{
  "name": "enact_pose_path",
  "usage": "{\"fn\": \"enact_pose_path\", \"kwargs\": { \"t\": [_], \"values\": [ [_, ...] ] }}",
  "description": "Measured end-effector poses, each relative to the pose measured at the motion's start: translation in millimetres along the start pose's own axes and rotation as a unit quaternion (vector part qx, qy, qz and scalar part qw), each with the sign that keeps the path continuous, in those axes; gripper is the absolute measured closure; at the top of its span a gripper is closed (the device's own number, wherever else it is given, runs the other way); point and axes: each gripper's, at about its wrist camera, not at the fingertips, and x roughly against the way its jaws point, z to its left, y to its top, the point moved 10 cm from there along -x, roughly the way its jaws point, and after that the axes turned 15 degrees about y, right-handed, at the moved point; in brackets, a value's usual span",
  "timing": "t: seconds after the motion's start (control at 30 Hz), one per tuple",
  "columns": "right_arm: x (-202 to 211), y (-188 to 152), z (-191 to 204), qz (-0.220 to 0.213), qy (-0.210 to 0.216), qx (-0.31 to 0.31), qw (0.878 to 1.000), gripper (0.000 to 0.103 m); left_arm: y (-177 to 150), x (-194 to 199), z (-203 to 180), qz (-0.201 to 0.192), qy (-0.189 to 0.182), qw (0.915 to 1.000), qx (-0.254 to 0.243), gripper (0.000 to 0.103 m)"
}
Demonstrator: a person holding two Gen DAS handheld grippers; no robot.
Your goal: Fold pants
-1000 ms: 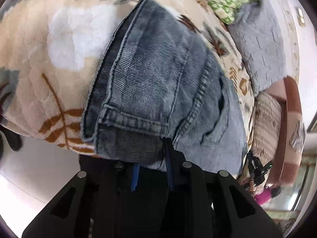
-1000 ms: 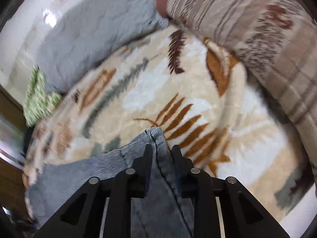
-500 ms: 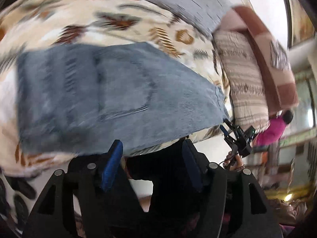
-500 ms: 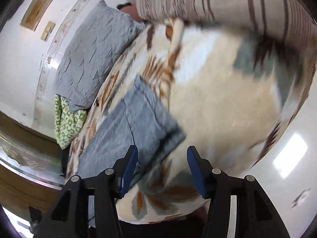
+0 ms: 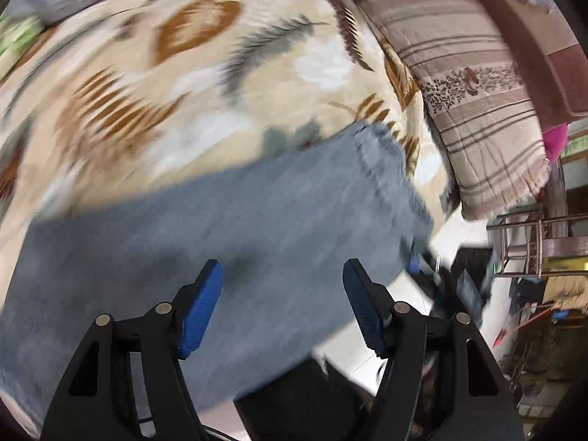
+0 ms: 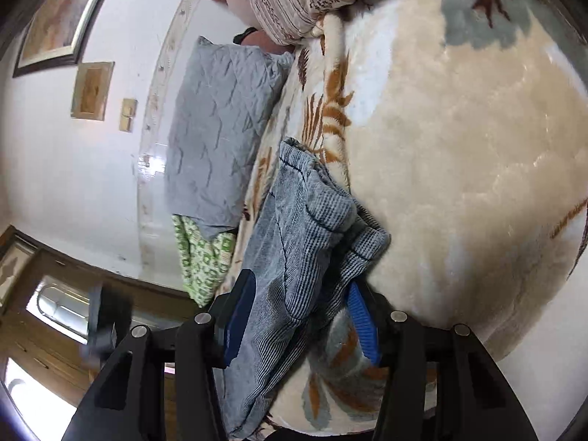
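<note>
The blue-grey corduroy pants (image 5: pixel 235 228) lie folded on a cream blanket with a leaf pattern (image 5: pixel 154 84). In the left wrist view they stretch from the lower left to their hem near the bed's edge. My left gripper (image 5: pixel 283 305) is open and empty just above them. In the right wrist view the pants (image 6: pixel 294 228) lie in layers with a bunched fold at the right. My right gripper (image 6: pixel 297 319) is open, its blue pads on either side of the cloth without pinching it.
A striped folded quilt (image 5: pixel 474 103) lies at the blanket's far side. A grey pillow (image 6: pixel 217 136) and a green patterned cloth (image 6: pixel 202 253) sit by the white wall. A metal rack (image 5: pixel 529 242) and clutter stand on the floor past the bed's edge.
Both grippers were shut on the pants a second ago. They let go, opened wide and swung away. The pants now lie flat on the blanket.
</note>
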Motion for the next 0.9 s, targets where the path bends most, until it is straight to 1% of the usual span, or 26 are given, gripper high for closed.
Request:
{"fn": "enact_pose_path", "kwargs": {
  "t": [0.1, 0.2, 0.27, 0.37, 0.47, 0.57, 0.63, 0.67, 0.7, 0.73, 0.77, 0.83, 0.9],
  "values": [
    [1, 0, -1, 0.001, 0.017, 0.0, 1.0, 0.051, 39, -22, -34, 0.011, 0.001, 0.9999, -0.007, 0.036],
    [3, -2, -2, 0.0, 0.031, 0.0, 1.0, 0.051, 72, -45, -61, 0.033, -0.021, 0.9992, 0.005, 0.036],
    [6, -3, -2, 0.002, 0.036, 0.001, 0.999, 0.051, 83, -57, -72, 0.047, -0.03, 0.9984, 0.005, 0.036],
    [8, -4, -3, 0.003, 0.042, 0.001, 0.999, 0.051, 99, -72, -81, 0.055, -0.031, 0.998, 0.002, 0.036],
    [9, -3, -4, 0.002, 0.049, 0.0, 0.999, 0.051, 110, -83, -88, 0.066, -0.038, 0.997, -0.015, 0.036],
    [13, -7, -5, -0.001, 0.054, -0.003, 0.999, 0.051, 112, -95, -101, 0.084, -0.048, 0.9941, -0.049, 0.036],
    [13, -7, -5, -0.003, 0.057, -0.002, 0.998, 0.051, 110, -103, -111, 0.094, -0.06, 0.9905, -0.08, 0.034],
    [14, -7, -5, -0.004, 0.059, -0.002, 0.998, 0.051, 109, -104, -115, 0.092, -0.061, 0.9897, -0.091, 0.031],
    [14, -8, -6, -0.005, 0.06, -0.002, 0.998, 0.051, 107, -104, -120, 0.088, -0.068, 0.988, -0.107, 0.022],
    [15, -8, -6, -0.006, 0.061, -0.002, 0.998, 0.051, 104, -102, -126, 0.084, -0.077, 0.9856, -0.125, 0.019],
    [15, -8, -6, -0.006, 0.062, -0.002, 0.998, 0.051, 101, -102, -131, 0.083, -0.083, 0.9829, -0.142, 0.019],
    [16, -8, -6, -0.008, 0.067, -0.003, 0.998, 0.051, 93, -102, -139, 0.08, -0.083, 0.9757, -0.186, 0.017],
    [17, -7, -5, -0.01, 0.076, -0.005, 0.997, 0.05, 85, -101, -147, 0.078, -0.086, 0.9665, -0.229, 0.017]
  ]
}}
